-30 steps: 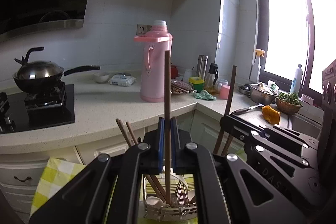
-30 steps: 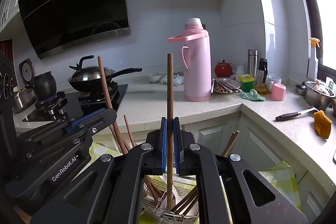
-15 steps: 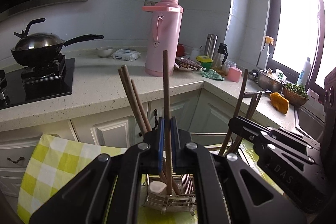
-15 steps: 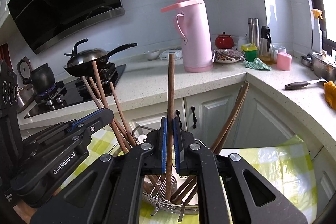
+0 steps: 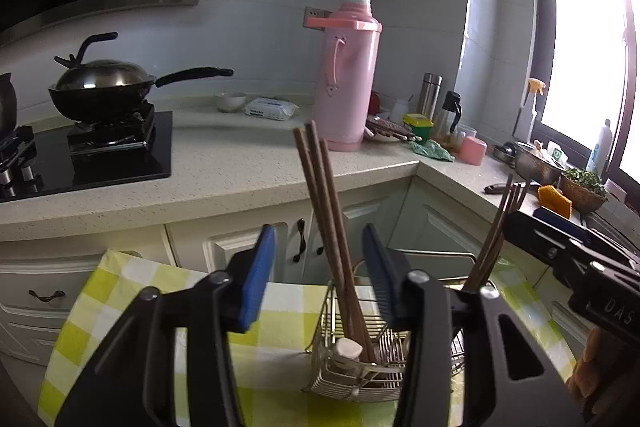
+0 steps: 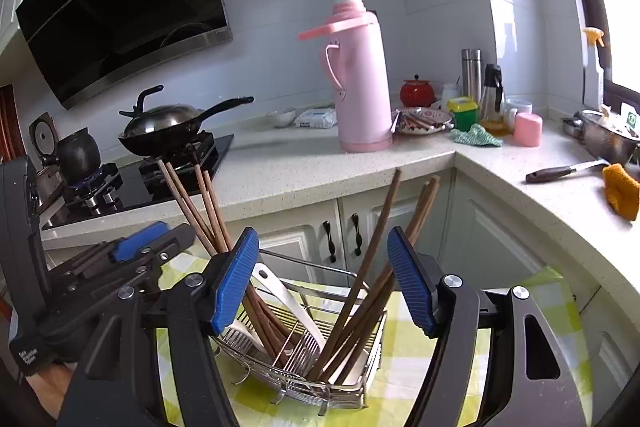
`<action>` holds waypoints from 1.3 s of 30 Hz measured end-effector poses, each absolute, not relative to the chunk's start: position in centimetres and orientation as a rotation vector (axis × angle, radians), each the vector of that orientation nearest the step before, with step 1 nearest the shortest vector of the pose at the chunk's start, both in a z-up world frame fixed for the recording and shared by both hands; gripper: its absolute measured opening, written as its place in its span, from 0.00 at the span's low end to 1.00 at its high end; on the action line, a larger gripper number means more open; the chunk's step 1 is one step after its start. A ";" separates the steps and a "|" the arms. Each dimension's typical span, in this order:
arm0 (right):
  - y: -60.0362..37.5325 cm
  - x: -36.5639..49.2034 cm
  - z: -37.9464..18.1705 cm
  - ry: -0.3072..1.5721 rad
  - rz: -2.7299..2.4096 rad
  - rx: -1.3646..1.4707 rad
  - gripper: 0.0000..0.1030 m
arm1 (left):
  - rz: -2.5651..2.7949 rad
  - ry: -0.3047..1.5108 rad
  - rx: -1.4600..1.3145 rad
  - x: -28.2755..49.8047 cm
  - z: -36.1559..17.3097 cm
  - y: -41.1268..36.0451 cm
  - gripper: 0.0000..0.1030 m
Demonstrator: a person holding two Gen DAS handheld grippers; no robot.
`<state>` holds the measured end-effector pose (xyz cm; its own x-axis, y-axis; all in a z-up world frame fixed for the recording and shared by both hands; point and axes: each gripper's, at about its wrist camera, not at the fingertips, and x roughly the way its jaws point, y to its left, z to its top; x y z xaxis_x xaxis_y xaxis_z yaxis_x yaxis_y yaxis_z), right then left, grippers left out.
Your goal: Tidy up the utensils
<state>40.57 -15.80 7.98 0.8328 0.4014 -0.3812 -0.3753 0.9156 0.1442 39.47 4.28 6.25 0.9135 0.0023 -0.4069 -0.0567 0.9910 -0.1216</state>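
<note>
A wire utensil basket (image 6: pixel 304 383) stands on a yellow checked cloth (image 6: pixel 412 367). It holds several brown chopsticks (image 6: pixel 372 263) leaning left and right, and a white spoon (image 6: pixel 280 291). My right gripper (image 6: pixel 322 279) is open and empty just above the basket. My left gripper (image 5: pixel 318 271) is open and empty too, with leaning chopsticks (image 5: pixel 326 211) between its blue pads and the basket (image 5: pixel 352 367) below. Each gripper shows at the edge of the other's view.
Behind runs a speckled counter (image 6: pixel 360 167) with a pink thermos (image 6: pixel 360 79), a wok on a stove (image 6: pixel 168 127), a red pot, cups and a plate. A knife (image 6: pixel 560 171) and an orange sponge (image 6: pixel 620 191) lie at right near a sink.
Both grippers were each shut on an upright chopstick. Both have opened, and the chopsticks now lean in the basket. Both grippers have come lower, closer over the basket.
</note>
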 end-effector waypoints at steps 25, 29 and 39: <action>-20.0 26.2 10.0 0.375 0.367 -0.054 0.82 | 0.071 0.284 0.005 23.7 9.3 5.3 0.96; -20.3 25.4 8.6 0.400 0.378 -0.046 0.82 | 0.054 0.296 0.035 22.5 9.0 4.7 0.96; -20.6 24.3 6.4 0.437 0.371 -0.066 0.82 | 0.019 0.361 0.029 21.6 6.5 4.5 0.96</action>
